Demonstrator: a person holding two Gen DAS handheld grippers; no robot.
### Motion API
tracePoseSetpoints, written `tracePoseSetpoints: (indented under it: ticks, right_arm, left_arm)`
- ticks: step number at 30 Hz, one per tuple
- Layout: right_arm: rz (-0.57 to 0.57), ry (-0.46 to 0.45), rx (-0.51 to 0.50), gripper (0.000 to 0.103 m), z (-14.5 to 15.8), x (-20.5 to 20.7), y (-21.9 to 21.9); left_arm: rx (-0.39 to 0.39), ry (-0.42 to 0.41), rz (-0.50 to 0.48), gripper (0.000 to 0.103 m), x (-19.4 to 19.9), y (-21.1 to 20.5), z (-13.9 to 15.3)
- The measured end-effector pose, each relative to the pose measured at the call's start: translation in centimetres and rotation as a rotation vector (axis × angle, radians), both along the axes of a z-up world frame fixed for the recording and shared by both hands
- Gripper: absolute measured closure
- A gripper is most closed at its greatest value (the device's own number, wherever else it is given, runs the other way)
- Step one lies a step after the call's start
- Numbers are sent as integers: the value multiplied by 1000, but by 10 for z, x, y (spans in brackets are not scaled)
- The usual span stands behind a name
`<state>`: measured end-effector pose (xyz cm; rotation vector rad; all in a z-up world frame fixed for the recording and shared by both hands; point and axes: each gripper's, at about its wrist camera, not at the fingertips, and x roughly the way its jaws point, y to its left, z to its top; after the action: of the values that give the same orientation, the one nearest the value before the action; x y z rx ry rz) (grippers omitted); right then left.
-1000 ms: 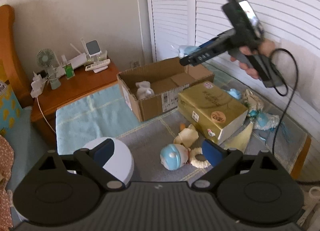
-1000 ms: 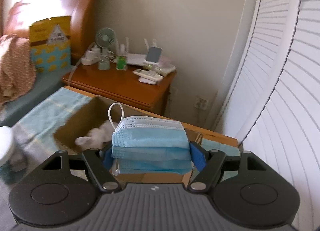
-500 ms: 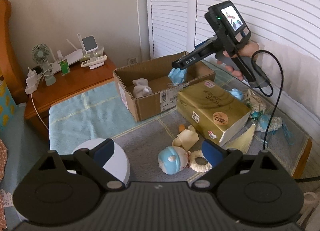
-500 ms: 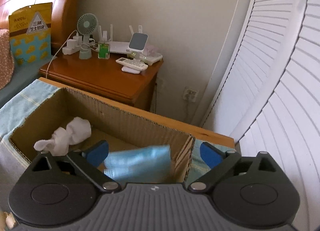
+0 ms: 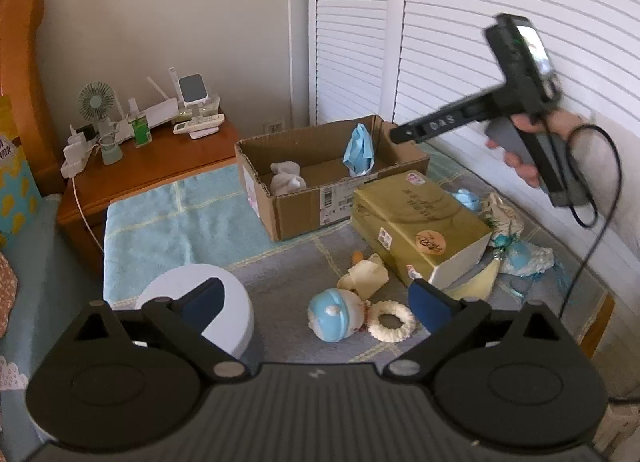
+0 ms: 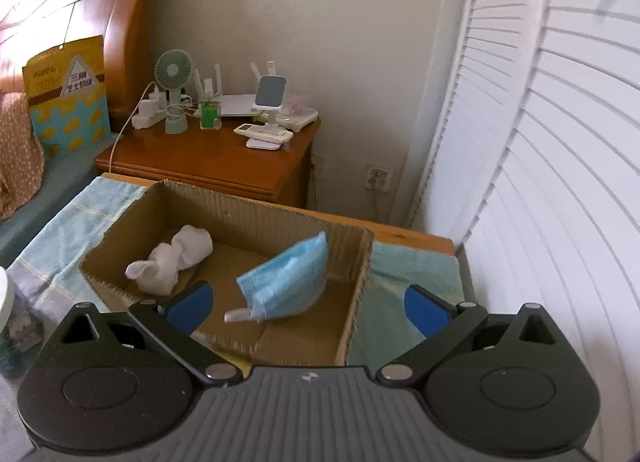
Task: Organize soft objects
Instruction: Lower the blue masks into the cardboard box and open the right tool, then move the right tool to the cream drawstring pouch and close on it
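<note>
A blue face mask (image 6: 288, 278) lies loose in the open cardboard box (image 6: 256, 218), leaning on its right wall, beside a white sock bundle (image 6: 172, 258). My right gripper (image 6: 308, 307) hovers over the box's near rim; its jaws are opening wide and nothing is between them. In the left wrist view the mask (image 5: 359, 150) and the sock (image 5: 286, 178) sit in the box (image 5: 304, 210), and a hand holds the right gripper (image 5: 404, 133) above the box's right end. My left gripper (image 5: 316, 300) stands open and empty above a blue ball toy (image 5: 336, 314) and a white ring (image 5: 391, 326).
A gold tissue pack (image 5: 420, 226) lies right of the box, with crumpled blue and white items (image 5: 516, 254) behind it. A white round container (image 5: 240, 302) stands near the left finger. A cluttered wooden nightstand (image 6: 224, 166) sits behind the box; louvred doors (image 6: 560, 182) run along the right.
The right gripper held the mask a second ago, opened and dropped it into the box. It has since drawn back from over the box. The left gripper stayed put.
</note>
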<state>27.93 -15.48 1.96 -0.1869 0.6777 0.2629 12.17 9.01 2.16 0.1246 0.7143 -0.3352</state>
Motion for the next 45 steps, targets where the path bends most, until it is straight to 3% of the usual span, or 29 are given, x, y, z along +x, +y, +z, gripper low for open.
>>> tracePoseSetpoints:
  ticks: [6, 14, 21, 26, 34, 42, 45]
  right_arm:
    - [-37, 5, 23, 0, -4, -44, -14]
    - [-61, 14, 48, 0, -13, -96, -27]
    - [-93, 34, 71, 0, -25, -131, -41]
    - [-102, 60, 63, 0, -37, -142, -50]
    - [-131, 61, 31, 0, -49, -143, -62]
    - [-107, 65, 39, 18, -53, -135, -64]
    - [-87, 65, 38, 21, -55, -133, -62]
  left_arm:
    - [-22, 26, 20, 4, -6, -7, -6]
    - [15, -39, 58, 2, -19, -26, -21]
    - [-59, -39, 94, 2, -20, -34, -33]
    - [-107, -11, 132, 1, -18, -34, -43]
    - [-62, -13, 145, 1, -17, -39, -49]
    - [-81, 8, 127, 1, -11, -43, -54]
    - [-85, 16, 117, 1, -9, -45, -56]
